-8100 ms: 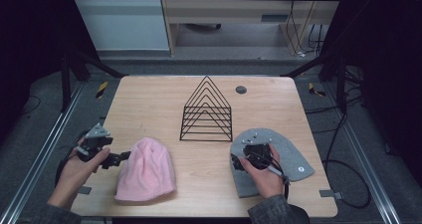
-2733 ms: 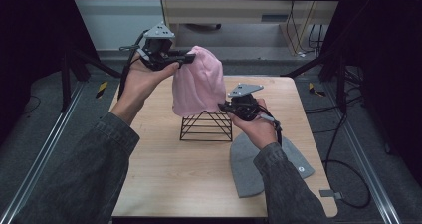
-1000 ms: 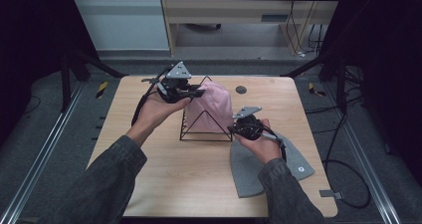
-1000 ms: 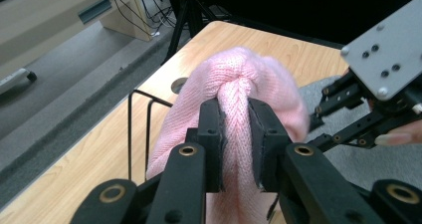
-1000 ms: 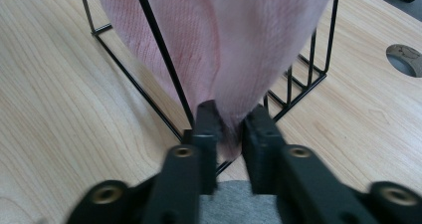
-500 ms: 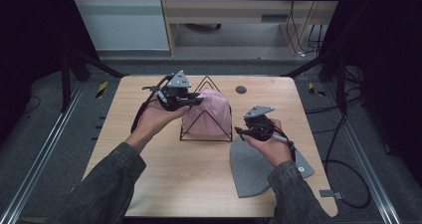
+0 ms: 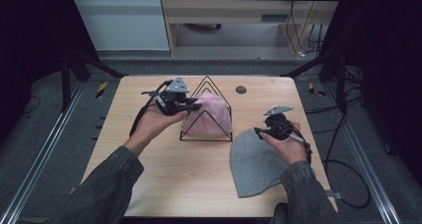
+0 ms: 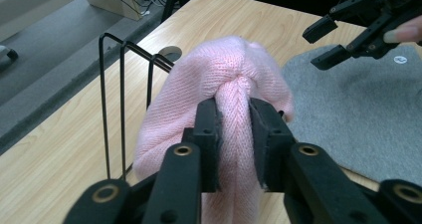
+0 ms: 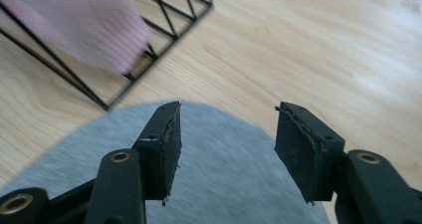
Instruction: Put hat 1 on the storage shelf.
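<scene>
Over the black wire rack (image 7: 206, 115), I am draping the pink knit hat (image 8: 219, 92), soft and light, my left claw (image 8: 234, 129) pinching a fold near its crown; beside the rack, my right claw (image 9: 226, 144), just widening, is hovering empty above the grey hat (image 7: 256, 159).

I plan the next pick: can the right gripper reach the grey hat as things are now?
Probably yes. The right gripper hangs open and empty just above the grey hat, which lies flat on the table with nothing on it. The pink hat and rack stand off to the side.
</scene>
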Demonstrator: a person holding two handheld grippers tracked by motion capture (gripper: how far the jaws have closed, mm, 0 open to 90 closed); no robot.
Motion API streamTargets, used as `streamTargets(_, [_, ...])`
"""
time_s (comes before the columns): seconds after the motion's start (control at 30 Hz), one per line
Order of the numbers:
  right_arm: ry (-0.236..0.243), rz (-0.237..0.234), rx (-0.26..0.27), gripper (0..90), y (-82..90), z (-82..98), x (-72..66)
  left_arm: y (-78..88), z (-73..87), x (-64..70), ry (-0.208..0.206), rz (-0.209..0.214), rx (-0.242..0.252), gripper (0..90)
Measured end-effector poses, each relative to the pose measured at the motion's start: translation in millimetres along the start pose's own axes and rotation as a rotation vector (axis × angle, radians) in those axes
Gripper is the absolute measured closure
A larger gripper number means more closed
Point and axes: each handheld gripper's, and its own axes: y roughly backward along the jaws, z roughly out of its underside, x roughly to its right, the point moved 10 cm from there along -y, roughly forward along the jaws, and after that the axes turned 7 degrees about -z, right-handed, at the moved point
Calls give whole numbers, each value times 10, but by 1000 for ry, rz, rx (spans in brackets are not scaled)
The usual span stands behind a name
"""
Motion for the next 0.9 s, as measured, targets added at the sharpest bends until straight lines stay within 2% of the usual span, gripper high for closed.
streamTargets(0.1, [-40, 2, -17, 461, 0, 80, 103, 28, -16, 13, 25, -7, 13, 612])
streamTargets(0.23, [-100, -7, -68, 434, -54, 241, 242, 94, -5, 31, 32, -20, 12, 402])
streamTargets(0.37, [-121, 3, -98, 420, -103, 344, 359, 183, 29, 53, 55, -17, 33, 269])
streamTargets(0.53, [-131, 0, -126, 393, -157, 422, 425, 287, 144, 74, 80, -14, 38, 187])
streamTargets(0.8, [-124, -5, -161, 394, -197, 502, 461, 438, 327, 56, 107, -25, 43, 170])
streamTargets(0.9, [-123, -4, -162, 406, -203, 509, 459, 483, 388, 59, 137, -20, 57, 170])
